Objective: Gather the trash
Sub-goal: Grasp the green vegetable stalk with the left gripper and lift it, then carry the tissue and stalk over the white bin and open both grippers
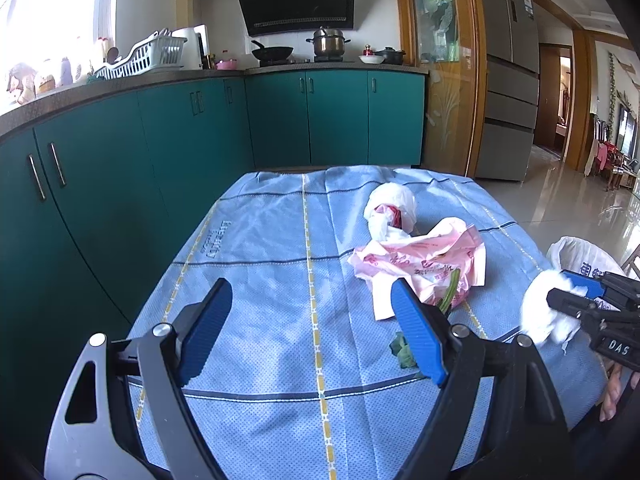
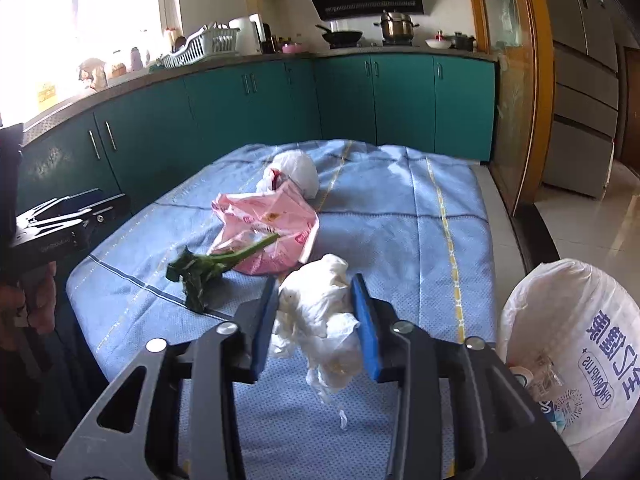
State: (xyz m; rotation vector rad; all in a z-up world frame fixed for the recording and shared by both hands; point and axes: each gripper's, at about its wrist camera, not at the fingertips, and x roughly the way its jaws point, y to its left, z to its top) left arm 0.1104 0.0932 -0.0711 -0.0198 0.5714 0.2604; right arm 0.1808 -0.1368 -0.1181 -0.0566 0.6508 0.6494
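The right tool (image 2: 316, 308) pinched a crumpled white tissue wad (image 2: 316, 312) between its blue pads, the paper bulging above and trailing below the jaws, lifted clear of the blue cloth (image 2: 400, 220) that covered the tabletop; that grip looked meant for carrying the wad over to the white bin bag (image 2: 580, 320), which stood open at about four o'clock in the right wrist view, just off the tabletop's right edge. The left tool (image 1: 312, 320) hung with its jaws spread wide and nothing between them, low over the near part of the cloth, apparently waiting its turn. More trash lay on the cloth: a pink plastic bag (image 2: 268, 228) near the middle, a green vegetable stalk (image 2: 216, 264) running out of it toward eight o'clock, and a knotted white bag (image 2: 296, 174) just behind the pink one at twelve o'clock. In the left wrist view the stalk sat partly hidden behind the right-hand pad, near it, so it seemed the handiest next pick for that side. The right half of the cloth was bare, leaving an open path from the held wad to the bin bag; the teal cabinets (image 1: 120, 168) stood close along the left edge, so room there was tighter
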